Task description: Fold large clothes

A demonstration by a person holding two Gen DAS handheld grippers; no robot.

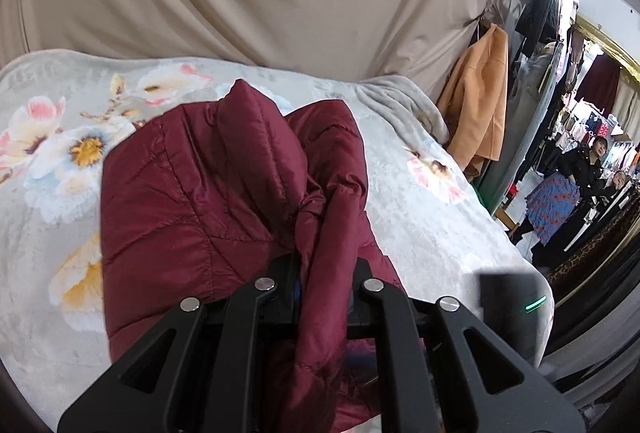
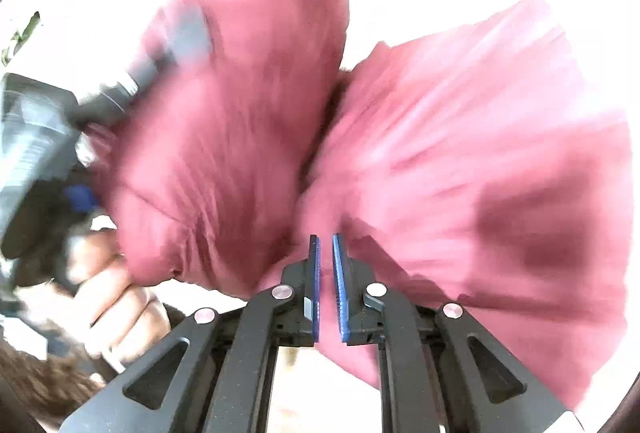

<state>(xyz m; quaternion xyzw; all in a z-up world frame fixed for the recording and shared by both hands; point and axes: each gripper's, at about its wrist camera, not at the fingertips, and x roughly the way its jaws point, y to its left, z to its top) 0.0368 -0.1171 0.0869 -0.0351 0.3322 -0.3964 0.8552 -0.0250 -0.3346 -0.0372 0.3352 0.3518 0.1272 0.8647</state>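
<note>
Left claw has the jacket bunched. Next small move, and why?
Probably carry the gripped fold across and lay it flat. The left claw is clamped on a bunched ridge of the maroon jacket, which lies rumpled on the floral blanket. The right claw pinches jacket fabric too, though that view is blurred.

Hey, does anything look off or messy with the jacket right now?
The maroon jacket is bunched rather than flat on the floral blanket; one puffy fold is pinched in the left gripper.
</note>
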